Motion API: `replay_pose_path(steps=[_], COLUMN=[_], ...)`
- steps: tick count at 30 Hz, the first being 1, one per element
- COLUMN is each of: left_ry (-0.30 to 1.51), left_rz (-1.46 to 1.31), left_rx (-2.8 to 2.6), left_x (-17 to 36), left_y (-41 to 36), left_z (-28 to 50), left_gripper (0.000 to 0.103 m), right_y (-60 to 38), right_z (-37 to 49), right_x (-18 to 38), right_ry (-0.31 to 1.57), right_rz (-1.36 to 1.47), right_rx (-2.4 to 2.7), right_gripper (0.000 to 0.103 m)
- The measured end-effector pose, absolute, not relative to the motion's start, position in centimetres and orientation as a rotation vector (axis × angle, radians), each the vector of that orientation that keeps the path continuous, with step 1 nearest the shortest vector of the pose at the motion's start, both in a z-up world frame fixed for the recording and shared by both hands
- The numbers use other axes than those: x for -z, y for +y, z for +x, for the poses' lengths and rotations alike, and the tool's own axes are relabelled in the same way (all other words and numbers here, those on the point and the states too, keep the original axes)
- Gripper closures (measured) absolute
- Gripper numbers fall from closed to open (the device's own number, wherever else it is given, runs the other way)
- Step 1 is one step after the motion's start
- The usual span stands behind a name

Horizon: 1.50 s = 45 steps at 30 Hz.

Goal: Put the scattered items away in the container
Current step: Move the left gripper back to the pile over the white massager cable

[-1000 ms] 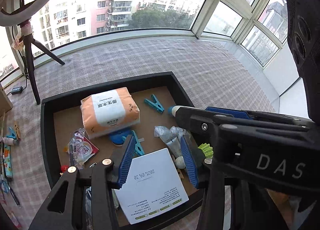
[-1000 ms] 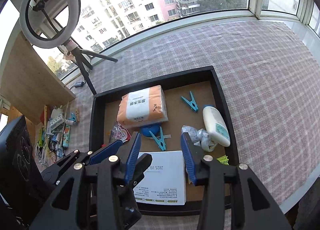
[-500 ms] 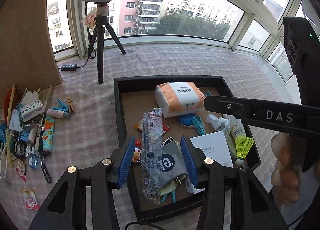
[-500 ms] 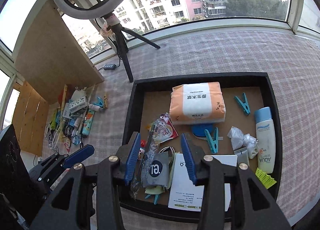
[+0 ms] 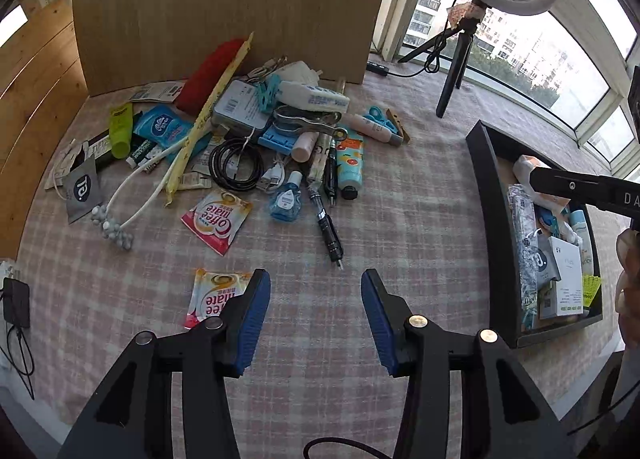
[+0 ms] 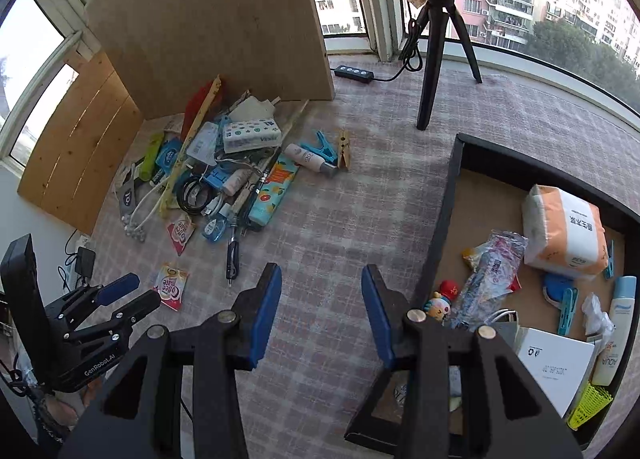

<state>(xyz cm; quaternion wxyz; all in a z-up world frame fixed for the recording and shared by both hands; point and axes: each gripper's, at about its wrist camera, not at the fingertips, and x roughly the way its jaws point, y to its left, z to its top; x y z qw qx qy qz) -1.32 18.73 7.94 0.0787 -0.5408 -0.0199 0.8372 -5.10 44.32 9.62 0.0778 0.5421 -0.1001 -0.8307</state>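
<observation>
Several scattered items lie in a pile [image 5: 256,131] on the checked cloth, against a brown board. Nearest my left gripper [image 5: 316,279] are two Coffee mate sachets [image 5: 214,295] [image 5: 218,219] and a black pen [image 5: 328,231]. That gripper hangs open over bare cloth with nothing between its fingers; it also shows at the lower left of the right wrist view as the left gripper [image 6: 132,295]. My right gripper [image 6: 322,275] is open and empty too, just left of the black tray [image 6: 444,219]. The tray [image 5: 486,219] holds a tissue pack [image 6: 564,235], a white box, a lotion bottle and other items.
A ring light on a black tripod [image 6: 432,59] stands behind, with a power strip [image 6: 354,73] beside it. The brown board [image 5: 224,7] and wooden panels close off the far left. A charger and cables [image 5: 16,303] lie at the left edge. A hand [image 5: 628,279] shows at the right.
Both grippers have swung left from above the tray to over the checked cloth. The pile now lies ahead and the tray sits off to the right. Both jaws keep the same gap.
</observation>
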Motion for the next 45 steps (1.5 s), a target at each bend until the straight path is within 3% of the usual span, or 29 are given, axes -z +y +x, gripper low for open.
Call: replay_pose_path(steps=[10, 18, 31, 34, 40, 45], left_ry=[-0.155, -0.064, 0.251, 0.305, 0.265, 0.252], left_rz=[-1.722, -1.723, -1.783, -1.788, -1.811, -1.826], left_rx=[-2.626, -2.673, -2.462, -2.42, -2.371, -2.35], left_x=[-6.0, -6.5, -2.9, -2.1, -0.7, 0.0], left_y=[7.8, 2.6, 3.8, 4.3, 3.6, 3.2], left_z=[-1.5, -6.6, -15.3, -16.0, -17.0, -17.4], left_gripper=[0.058, 0.058, 0.059, 0.059, 0.061, 0.068], right_y=[33.8, 27.0, 22.4, 20.6, 18.2, 17.2], right_z=[-8.0, -11.0, -16.3, -17.1, -18.2, -19.2], right_x=[-7.9, -6.4, -3.1, -1.9, 0.6, 1.9], right_ry=[-0.259, -0.265, -0.414, -0.463, -0.525, -0.58], right_rz=[1.631, 1.659, 1.753, 1.782, 1.851, 1.881], right_rx=[2.298, 2.216, 2.102, 2.056, 1.977, 1.939], right_gripper=[0.062, 0.062, 0.064, 0.07, 0.078, 0.082])
